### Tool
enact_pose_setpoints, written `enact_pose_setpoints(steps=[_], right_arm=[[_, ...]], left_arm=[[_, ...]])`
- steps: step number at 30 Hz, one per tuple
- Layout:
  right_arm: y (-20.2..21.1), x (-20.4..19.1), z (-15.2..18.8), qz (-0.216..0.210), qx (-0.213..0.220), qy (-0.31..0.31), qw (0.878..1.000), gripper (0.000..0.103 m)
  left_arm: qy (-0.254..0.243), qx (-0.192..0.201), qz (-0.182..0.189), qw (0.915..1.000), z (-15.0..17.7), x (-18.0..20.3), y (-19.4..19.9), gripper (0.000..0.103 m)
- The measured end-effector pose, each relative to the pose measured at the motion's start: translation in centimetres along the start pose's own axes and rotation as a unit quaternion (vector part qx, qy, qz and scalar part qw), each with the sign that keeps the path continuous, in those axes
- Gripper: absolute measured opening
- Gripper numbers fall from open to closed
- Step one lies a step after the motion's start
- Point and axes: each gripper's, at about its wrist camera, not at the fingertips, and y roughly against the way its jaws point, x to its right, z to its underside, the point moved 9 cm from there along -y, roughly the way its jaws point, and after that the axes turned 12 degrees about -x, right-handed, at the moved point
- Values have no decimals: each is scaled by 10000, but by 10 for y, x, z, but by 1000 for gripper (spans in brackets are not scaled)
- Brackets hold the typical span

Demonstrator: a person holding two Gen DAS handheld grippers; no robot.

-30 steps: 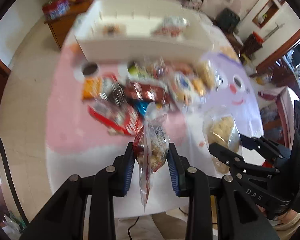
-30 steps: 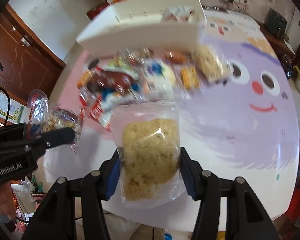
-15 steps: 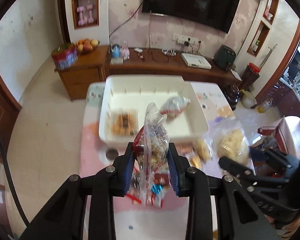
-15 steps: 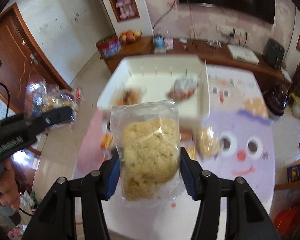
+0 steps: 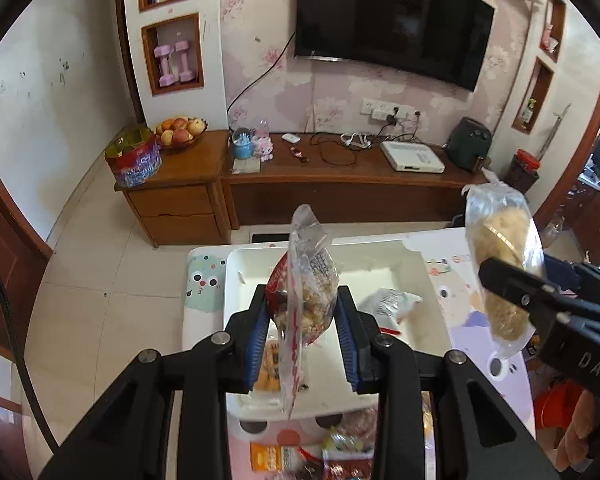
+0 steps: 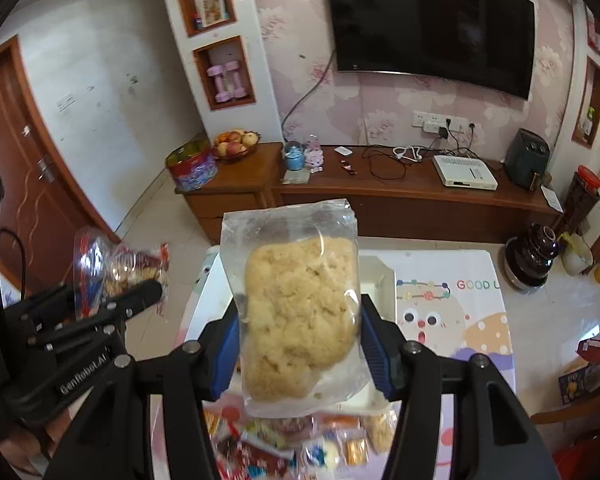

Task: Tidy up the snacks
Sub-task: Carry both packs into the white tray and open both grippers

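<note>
— While both hands hung above the white tray (image 5: 428, 280), what did the left gripper (image 5: 303, 316) hold?
— A red-edged snack packet (image 5: 300, 300), pinched upright over it.
— And the right gripper (image 6: 300, 344)?
— Clamped on a crumbly cake bag (image 6: 300, 320), above the tray's right side.

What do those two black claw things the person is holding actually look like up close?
Both are black, angular two-finger tools with silver bolt heads at the joints and ribbed blue pads inside the fingers. The left gripper bears white lettering "GenRobot.AI" on its side, seen from the right wrist view; the right gripper shows "DAS". A black cable trails beside the left one.
</note>
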Motion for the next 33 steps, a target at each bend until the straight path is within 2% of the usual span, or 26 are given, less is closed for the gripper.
enact_pose_setpoints(steps=[5, 9, 16, 18, 19, 20, 22, 26, 33], right_arm=[[-53, 11, -16, 154, -339, -194, 9991, 55], [-91, 15, -8, 174, -692, -365, 9968, 55], [-141, 21, 16, 218, -1241, -497, 9908, 55], [-150, 19, 22, 149, -1396, -525, 9887, 55], [-152, 19, 24, 121, -1445, -536, 9880, 55], [-155, 18, 26, 97, -1496, -562, 9871, 55], [-157, 22, 28, 179, -1518, -615, 9863, 56], [-155, 25, 32, 138, -1534, -723, 9854, 58], [-149, 19, 37, 103, -1524, -672, 9860, 61]], left_arm=[[78, -468, 26, 9989, -3, -9, -57, 31], [51, -745, -15, 9972, 4, -9, -93, 31], [-88, -1053, -89, 9944, 16, -5, -129, 31], [-107, -1086, -80, 9940, 16, -5, -134, 42], [-120, -1118, -61, 9936, 16, -4, -137, 68], [-97, -1122, -81, 9936, 16, -5, -137, 82], [23, -1061, -167, 9942, 15, -11, -138, 91], [200, -1164, -28, 9930, 19, -17, -141, 91], [196, -986, -98, 9949, 23, -17, -131, 91]])
